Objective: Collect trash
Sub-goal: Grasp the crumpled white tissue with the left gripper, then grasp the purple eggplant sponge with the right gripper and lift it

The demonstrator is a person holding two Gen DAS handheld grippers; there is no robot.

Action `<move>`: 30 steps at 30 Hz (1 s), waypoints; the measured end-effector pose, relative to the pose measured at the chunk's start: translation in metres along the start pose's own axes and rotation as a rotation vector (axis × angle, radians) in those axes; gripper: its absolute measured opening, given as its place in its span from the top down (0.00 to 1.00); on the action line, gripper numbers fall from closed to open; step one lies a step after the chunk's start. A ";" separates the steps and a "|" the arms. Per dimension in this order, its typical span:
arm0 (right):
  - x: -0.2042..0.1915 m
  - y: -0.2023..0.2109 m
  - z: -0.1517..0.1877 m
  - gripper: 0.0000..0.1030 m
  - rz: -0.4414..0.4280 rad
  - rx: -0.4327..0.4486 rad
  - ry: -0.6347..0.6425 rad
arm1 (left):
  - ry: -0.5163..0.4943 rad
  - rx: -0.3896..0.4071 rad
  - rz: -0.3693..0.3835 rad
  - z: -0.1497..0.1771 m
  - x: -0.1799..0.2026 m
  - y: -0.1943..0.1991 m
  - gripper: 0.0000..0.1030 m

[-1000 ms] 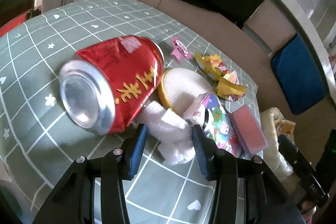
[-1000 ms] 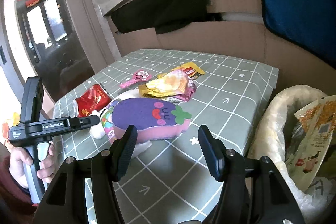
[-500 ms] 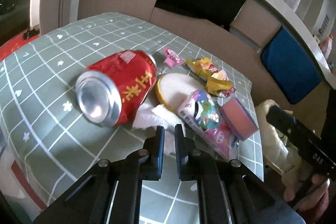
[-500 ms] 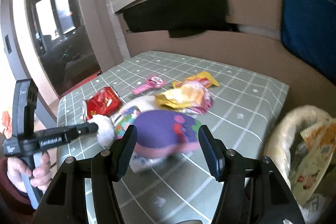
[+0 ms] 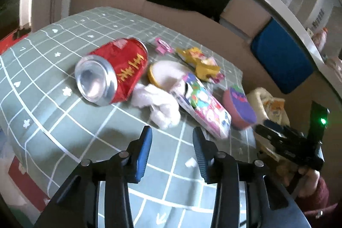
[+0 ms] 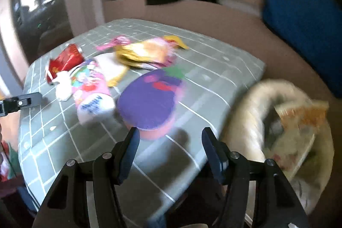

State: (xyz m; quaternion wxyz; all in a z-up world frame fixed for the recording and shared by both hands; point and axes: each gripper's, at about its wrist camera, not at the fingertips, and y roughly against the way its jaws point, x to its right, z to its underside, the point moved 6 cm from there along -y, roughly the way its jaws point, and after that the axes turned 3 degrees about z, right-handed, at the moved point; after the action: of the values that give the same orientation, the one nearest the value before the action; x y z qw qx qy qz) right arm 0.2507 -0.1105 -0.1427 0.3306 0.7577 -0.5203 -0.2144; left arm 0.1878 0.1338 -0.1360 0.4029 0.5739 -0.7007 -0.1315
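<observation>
A crumpled white tissue (image 5: pixel 158 102) lies on the green checked table (image 5: pixel 53 82), beside a dented red can (image 5: pixel 113 74). My left gripper (image 5: pixel 172 144) is open and empty, just short of the tissue. A pink snack packet (image 5: pixel 203 104), a yellow-rimmed lid (image 5: pixel 164 76), yellow wrappers (image 5: pixel 203 63) and a purple eggplant sponge (image 6: pixel 149 99) lie near. My right gripper (image 6: pixel 171 149) is open and empty, just in front of the sponge. A cream trash bag (image 6: pixel 284 121) hangs off the table's right edge.
A small pink wrapper (image 5: pixel 162 46) lies at the back of the table. Cardboard panels (image 5: pixel 183 14) and a blue cushion (image 5: pixel 282 57) stand behind. The table edge (image 6: pixel 192 164) is close under my right gripper. The right view is blurred by motion.
My left gripper shut at the tissue, then opened and pulled back; the tissue lies on the table. My right gripper swung right toward the sponge and the trash bag.
</observation>
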 end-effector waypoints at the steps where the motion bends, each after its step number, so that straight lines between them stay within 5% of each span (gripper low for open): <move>1: 0.007 0.004 0.001 0.43 -0.022 0.009 -0.038 | 0.021 0.011 -0.018 -0.003 -0.003 -0.001 0.59; 8: -0.011 0.008 -0.027 0.41 -0.147 0.092 -0.106 | 0.079 0.012 -0.040 -0.006 -0.011 -0.008 0.59; 15: -0.028 -0.034 -0.037 0.36 -0.090 0.027 -0.082 | 0.108 0.004 -0.048 -0.004 -0.022 -0.012 0.59; 20: -0.033 -0.044 -0.031 0.32 -0.140 0.004 -0.072 | 0.101 -0.004 -0.051 -0.005 -0.021 -0.018 0.59; 26: -0.028 -0.022 -0.039 0.62 -0.124 0.096 -0.034 | 0.082 0.004 -0.047 -0.007 -0.012 -0.020 0.59; 30: -0.025 -0.017 -0.043 0.66 -0.155 0.106 -0.028 | 0.082 0.007 -0.081 -0.014 -0.010 -0.027 0.59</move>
State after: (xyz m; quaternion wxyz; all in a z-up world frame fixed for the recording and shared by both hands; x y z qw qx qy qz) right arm 0.2819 -0.0708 -0.1258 0.2652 0.8090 -0.4753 -0.2222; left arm 0.2168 0.1383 -0.1484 0.4237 0.6082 -0.6601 -0.1216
